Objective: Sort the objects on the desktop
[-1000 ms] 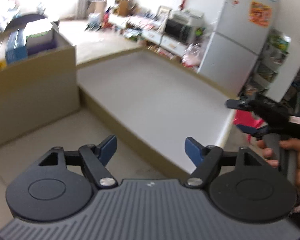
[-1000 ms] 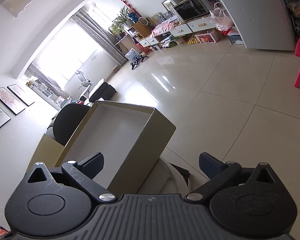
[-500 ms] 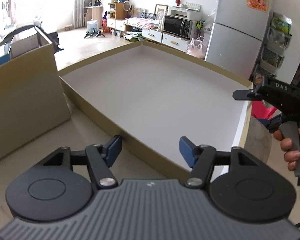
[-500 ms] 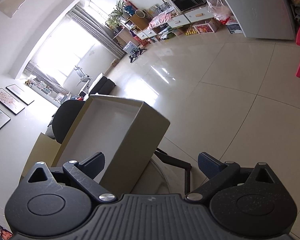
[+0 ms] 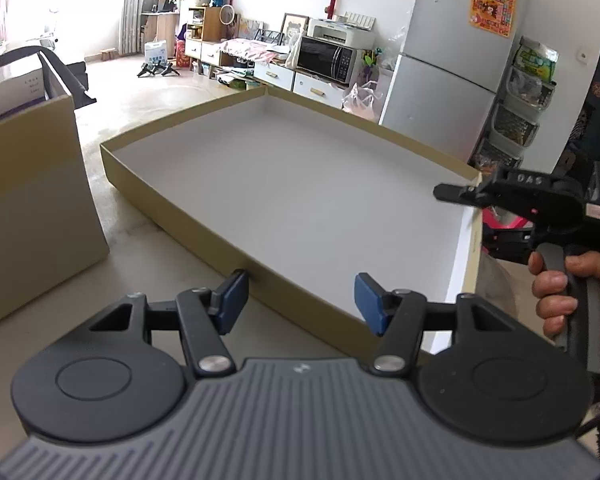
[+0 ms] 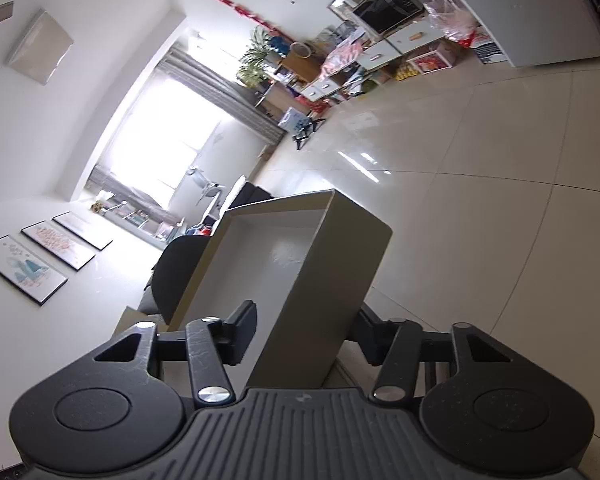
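Observation:
A wide shallow cardboard lid [image 5: 300, 184], tan outside and white inside, lies open side up on the pale table. My left gripper [image 5: 300, 300] is open and empty at its near wall. My right gripper [image 5: 456, 194] reaches over the lid's right corner, seen from the side. In the right wrist view my right gripper [image 6: 306, 326] is open, its fingers on either side of the lid's wall [image 6: 332, 280], not closed on it. The view is tilted.
A tall cardboard box [image 5: 32, 184] stands at the left on the table, holding smaller boxes. Behind are a fridge [image 5: 456, 52], a microwave [image 5: 328, 58] on drawers, and tiled floor [image 6: 480, 168].
The left gripper has drawn back and the lid now shows whole. The right gripper has moved in and rolled so that the lid's wall now stands between its fingers.

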`<act>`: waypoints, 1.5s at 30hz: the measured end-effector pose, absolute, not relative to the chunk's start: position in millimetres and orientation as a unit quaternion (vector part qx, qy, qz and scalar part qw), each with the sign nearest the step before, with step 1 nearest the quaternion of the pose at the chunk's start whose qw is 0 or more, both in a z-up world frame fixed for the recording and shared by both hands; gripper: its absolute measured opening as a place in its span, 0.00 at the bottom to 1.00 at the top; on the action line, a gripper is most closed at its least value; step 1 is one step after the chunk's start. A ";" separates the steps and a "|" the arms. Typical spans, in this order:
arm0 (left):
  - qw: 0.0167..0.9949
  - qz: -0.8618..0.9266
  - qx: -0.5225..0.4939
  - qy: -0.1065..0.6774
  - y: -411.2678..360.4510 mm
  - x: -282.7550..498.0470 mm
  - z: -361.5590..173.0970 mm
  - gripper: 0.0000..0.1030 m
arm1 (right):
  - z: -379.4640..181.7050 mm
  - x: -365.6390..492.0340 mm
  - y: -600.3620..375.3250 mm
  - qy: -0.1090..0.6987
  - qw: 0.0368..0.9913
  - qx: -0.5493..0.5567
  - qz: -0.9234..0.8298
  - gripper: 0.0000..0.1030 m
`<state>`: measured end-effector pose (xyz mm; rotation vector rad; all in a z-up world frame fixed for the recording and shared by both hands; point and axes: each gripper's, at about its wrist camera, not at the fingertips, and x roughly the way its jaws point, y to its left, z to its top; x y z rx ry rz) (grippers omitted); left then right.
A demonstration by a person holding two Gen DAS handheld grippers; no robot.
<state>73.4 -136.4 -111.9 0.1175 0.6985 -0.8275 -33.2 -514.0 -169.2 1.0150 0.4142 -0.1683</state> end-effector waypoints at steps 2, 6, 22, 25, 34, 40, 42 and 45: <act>0.855 -0.394 0.053 0.332 -135.6 72.8 -109.2 0.60 | -171.0 -35.4 -516.9 0.190 0.846 0.491 -0.083 0.45; 0.857 -0.392 0.051 0.330 -132.7 71.2 -105.2 0.62 | -166.7 -41.4 -515.1 0.178 0.848 0.491 -0.086 0.45; 0.855 -0.402 -0.002 0.328 -118.4 56.7 -82.4 0.79 | -100.0 -103.8 -491.7 0.094 0.902 0.411 -0.090 0.45; 0.853 -0.408 -0.012 0.325 -114.9 52.7 -74.8 0.85 | -88.6 -113.7 -482.2 0.082 0.911 0.395 -0.082 0.45; 0.850 -0.408 -0.027 0.333 -97.4 44.5 -60.8 0.90 | -61.6 -130.2 -448.5 0.078 0.933 0.341 -0.080 0.44; 0.862 -0.378 -0.007 0.338 -78.3 45.3 -44.5 0.91 | -43.8 -140.6 -424.6 0.072 0.947 0.301 -0.082 0.44; 0.865 -0.373 -0.003 0.335 -71.8 45.5 -37.9 0.91 | -37.0 -143.3 -416.1 0.068 0.951 0.290 -0.078 0.43; 0.867 -0.372 -0.008 0.331 -62.8 47.3 -29.9 0.93 | -27.2 -145.9 -401.8 0.060 0.956 0.278 -0.067 0.42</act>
